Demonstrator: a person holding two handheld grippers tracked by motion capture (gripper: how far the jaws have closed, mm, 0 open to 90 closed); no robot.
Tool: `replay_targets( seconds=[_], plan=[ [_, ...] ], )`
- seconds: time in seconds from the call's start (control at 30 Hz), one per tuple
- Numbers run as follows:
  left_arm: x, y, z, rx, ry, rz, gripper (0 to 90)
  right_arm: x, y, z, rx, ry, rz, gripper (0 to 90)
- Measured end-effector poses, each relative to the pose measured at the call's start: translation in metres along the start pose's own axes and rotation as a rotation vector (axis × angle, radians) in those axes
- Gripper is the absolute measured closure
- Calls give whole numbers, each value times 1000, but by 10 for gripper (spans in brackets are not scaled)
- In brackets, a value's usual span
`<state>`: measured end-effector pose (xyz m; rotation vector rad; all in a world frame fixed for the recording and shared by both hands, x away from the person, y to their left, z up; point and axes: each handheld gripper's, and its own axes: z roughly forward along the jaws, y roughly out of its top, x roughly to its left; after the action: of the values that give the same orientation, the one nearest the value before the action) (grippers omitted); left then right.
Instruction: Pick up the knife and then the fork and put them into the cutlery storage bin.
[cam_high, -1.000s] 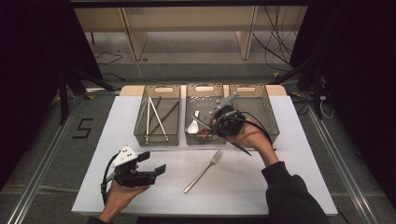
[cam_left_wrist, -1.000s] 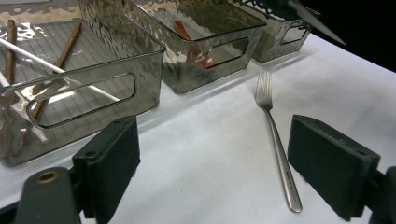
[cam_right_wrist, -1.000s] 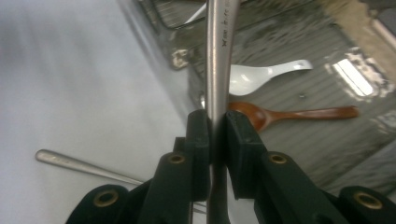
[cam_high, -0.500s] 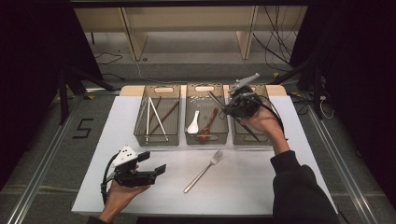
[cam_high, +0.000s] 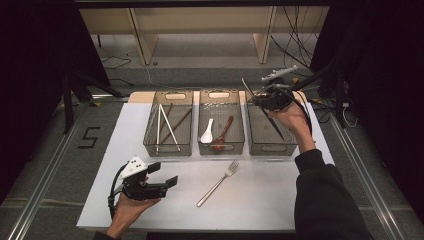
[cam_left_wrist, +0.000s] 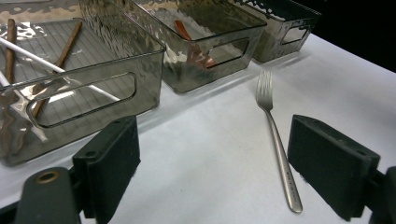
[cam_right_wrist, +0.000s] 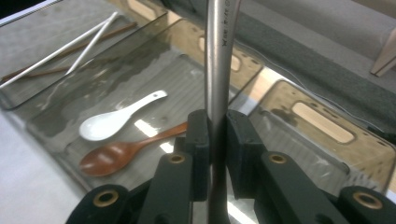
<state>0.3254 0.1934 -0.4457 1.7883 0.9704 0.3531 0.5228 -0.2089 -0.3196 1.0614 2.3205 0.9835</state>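
Right hand-held gripper (cam_right_wrist: 215, 135) clamped on metal utensil handle (cam_right_wrist: 218, 56), above right bin (cam_high: 270, 131). White spoon (cam_right_wrist: 116, 119), wooden spoon (cam_right_wrist: 126, 151) in next bin. Left hand-held gripper (cam_left_wrist: 224, 163) wide, fork (cam_left_wrist: 275, 140) between jaws on surface (cam_left_wrist: 201, 154), untouched.

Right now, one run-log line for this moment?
right tongs: shut on metal utensil | over right bin | left tongs: open, by fork
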Motion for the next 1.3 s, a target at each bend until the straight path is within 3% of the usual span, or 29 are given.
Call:
replay_targets(
  seconds=[0.67,0.9,1.3],
  plan=[
    [1,0,0,4,-3,-4,164,-32,-26,23,35,-104,37,808],
    [1,0,0,3,-3,-4,164,-36,-36,27,45,-141,51,807],
    [1,0,0,4,1,-4,164,-34,-53,36,67,-141,70,806]
  ],
)
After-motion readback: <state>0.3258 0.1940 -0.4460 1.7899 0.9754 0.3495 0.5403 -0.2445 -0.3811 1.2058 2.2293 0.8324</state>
